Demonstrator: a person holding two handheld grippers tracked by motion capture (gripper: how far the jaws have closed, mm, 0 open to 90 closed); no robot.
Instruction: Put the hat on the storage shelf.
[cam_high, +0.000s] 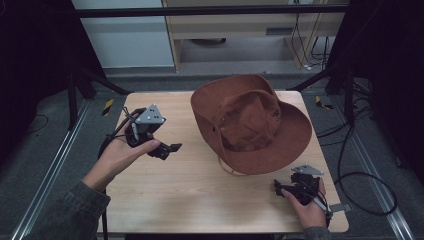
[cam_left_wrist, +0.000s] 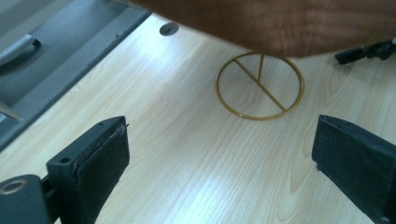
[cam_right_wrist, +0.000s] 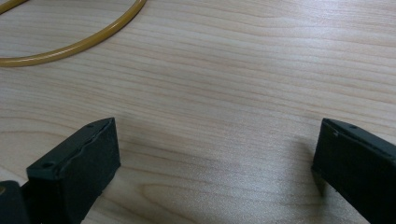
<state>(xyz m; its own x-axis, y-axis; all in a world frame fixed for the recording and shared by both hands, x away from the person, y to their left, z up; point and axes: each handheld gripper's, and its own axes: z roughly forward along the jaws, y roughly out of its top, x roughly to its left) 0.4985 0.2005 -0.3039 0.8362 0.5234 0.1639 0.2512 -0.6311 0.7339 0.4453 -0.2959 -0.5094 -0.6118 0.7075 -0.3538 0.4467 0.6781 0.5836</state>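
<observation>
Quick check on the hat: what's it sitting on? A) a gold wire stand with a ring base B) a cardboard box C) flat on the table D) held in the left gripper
A: the brown hat sits raised on a gold wire stand whose ring base rests on the table, seen under the brim in the left gripper view; both grippers are open and clear of it.

hat (cam_high: 250, 122): rust brown | wire stand (cam_left_wrist: 259, 86): mustard yellow | table (cam_high: 200, 200): pale wood grain | sleeve (cam_high: 70, 212): grey-green
</observation>
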